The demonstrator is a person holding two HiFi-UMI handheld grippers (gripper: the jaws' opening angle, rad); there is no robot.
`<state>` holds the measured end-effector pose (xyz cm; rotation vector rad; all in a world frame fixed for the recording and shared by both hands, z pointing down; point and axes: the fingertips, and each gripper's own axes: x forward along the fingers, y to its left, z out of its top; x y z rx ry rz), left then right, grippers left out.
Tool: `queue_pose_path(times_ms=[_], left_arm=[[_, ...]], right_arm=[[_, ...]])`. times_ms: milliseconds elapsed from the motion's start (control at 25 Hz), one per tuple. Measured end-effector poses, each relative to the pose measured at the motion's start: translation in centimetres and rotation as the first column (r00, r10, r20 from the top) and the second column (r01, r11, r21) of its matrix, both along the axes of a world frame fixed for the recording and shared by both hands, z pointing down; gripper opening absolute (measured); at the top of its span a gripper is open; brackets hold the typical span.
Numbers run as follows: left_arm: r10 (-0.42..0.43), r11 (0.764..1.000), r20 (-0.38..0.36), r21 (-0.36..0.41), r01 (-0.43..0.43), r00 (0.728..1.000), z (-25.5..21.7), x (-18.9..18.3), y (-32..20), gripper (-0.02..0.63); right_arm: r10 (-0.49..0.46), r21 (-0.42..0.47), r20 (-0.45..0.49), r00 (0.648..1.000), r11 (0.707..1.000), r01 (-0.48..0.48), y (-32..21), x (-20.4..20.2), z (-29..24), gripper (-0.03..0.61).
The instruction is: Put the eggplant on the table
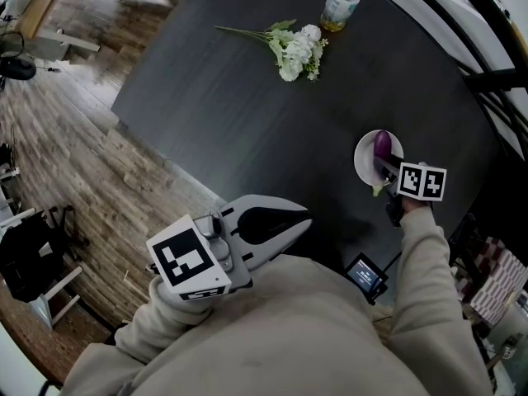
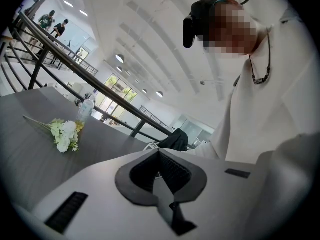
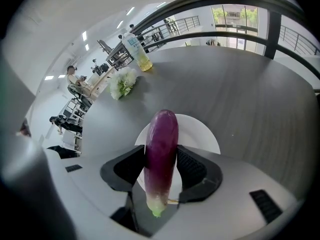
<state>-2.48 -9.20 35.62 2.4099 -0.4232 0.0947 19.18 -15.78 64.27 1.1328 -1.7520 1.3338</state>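
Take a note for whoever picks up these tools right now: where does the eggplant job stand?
Right tool: jaws closed on the long purple eggplant, over the round white plate; whether it's lifted clear I can't tell.
Left tool: shut, empty, held near the body.
Done: eggplant gripped.
Left: carry it off the plate, set it on the bare dark grey table, release.

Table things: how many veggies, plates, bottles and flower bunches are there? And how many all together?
1 plate
1 eggplant, held in the right gripper over the plate
1 bottle
1 flower bunch
Total: 4
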Motion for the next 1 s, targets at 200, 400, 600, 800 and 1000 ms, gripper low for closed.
queue_pose_path(times_ms=[200, 400, 600, 800, 1000], left_arm=[[-0.002, 1.000, 0.002, 0.002, 0.002, 1.000, -0.1, -0.2, -0.1, 0.005], [0.003, 1.000, 0.004, -0.003, -0.003, 1.000, 0.0, -0.3, 0.1, 0.005], [0.004, 1.000, 0.009, -0.008, -0.004, 1.000, 0.2, -0.7, 0.1, 0.005], [0.007, 1.000, 0.006, -0.010, -0.007, 1.000, 0.2, -0.8, 0.3, 0.005], [0.006, 1.000, 0.004, -0.004, -0.006, 1.000, 0.1, -1.1, 0.6, 0.005]], right_arm=[[-0.015, 0.007, -0.031, 0.999, 1.000, 0.016, 0.0, 0.0, 0.0, 0.202], [-0.064, 0.002, -0.048, 0.997, 0.998, 0.064, 0.5, -0.3, 0.0, 0.231], [-0.072, 0.013, -0.074, 0.995, 0.997, 0.073, 0.3, -0.2, -0.1, 0.273], [-0.078, 0.011, -0.092, 0.993, 0.997, 0.079, 0.5, -0.2, -0.1, 0.281], [-0.063, 0.026, -0.083, 0.995, 0.998, 0.065, 0.4, -0.3, -1.0, 0.281]])
